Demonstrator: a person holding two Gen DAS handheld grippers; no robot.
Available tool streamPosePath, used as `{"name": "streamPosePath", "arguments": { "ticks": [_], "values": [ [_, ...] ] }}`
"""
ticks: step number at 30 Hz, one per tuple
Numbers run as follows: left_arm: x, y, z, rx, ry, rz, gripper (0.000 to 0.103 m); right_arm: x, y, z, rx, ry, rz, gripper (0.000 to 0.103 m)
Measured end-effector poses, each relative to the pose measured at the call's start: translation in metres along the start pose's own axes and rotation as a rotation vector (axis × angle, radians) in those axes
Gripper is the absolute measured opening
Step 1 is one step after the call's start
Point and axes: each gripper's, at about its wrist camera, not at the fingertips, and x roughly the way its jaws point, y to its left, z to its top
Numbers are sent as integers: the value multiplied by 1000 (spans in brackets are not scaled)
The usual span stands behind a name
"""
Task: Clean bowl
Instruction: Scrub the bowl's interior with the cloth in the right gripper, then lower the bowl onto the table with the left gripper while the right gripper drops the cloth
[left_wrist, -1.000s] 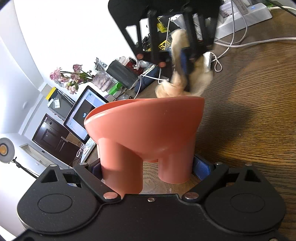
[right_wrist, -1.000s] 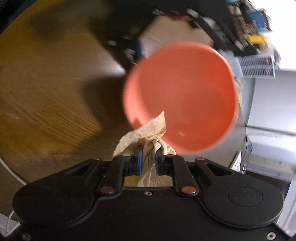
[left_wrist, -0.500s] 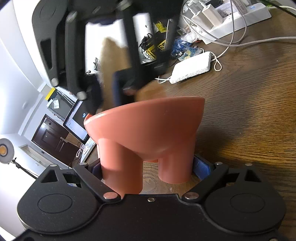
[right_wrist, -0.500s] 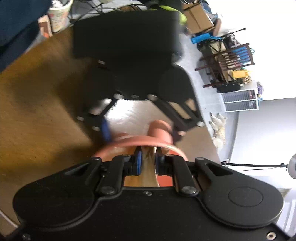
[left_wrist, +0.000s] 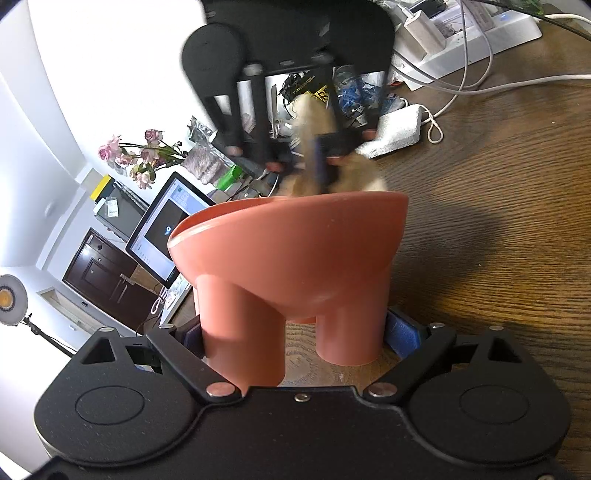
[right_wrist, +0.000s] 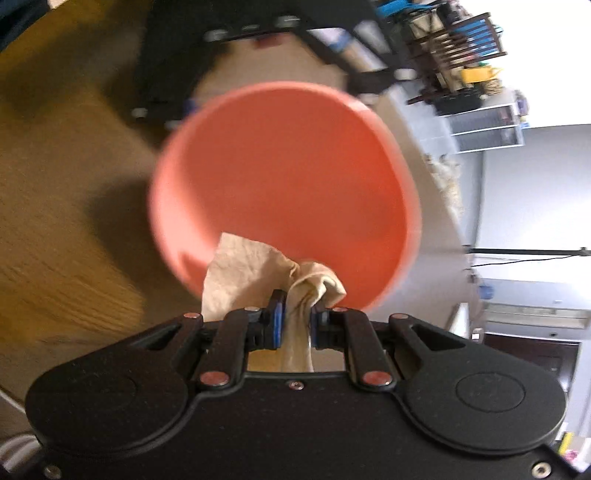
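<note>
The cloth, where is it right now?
The cloth is pinched in the right gripper, at the near rim of the bowl, which the left gripper holds by its legs.

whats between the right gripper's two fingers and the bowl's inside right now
Only the tan cloth. The right gripper pinches it, and it fans forward over the near rim of the orange bowl. The right wrist view shows this.
</note>
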Motion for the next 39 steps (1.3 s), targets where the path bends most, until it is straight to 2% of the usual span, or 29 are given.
{"name": "streamPosePath", "arguments": {
  "ticks": [4,7,9,14,19,23,25,27,30,32,34,39],
  "values": [
    [0,1,1,2,-1,-1,92,-4,13,19,3,-78,56,15],
    [0,2,2,2,1,-2,92,-15,7,35,9,-148,50,15],
    [1,2,2,-1,3,-2,92,-18,-3,44,11,-186,16,15],
    [2,4,3,-14,2,-1,92,-18,-32,45,17,-180,-74,13],
    [3,3,6,-11,-1,-2,92,-3,-46,21,44,-106,-99,13],
    [4,3,5,-11,-3,-3,92,21,-28,9,40,-16,-25,13],
    [4,1,2,-4,-3,-2,92,25,-26,9,34,-11,16,14],
    [4,1,3,-5,-2,-3,92,25,-26,6,45,-28,66,14],
    [6,1,5,-24,10,3,92,17,-27,16,69,-115,101,14],
    [5,3,9,-64,36,1,91,4,-36,21,86,-173,66,14],
    [4,4,12,-116,64,-3,91,-8,-50,20,102,-195,13,14],
    [0,7,18,-335,134,16,88,-52,-75,-5,97,-140,-99,14]
  ]
}}
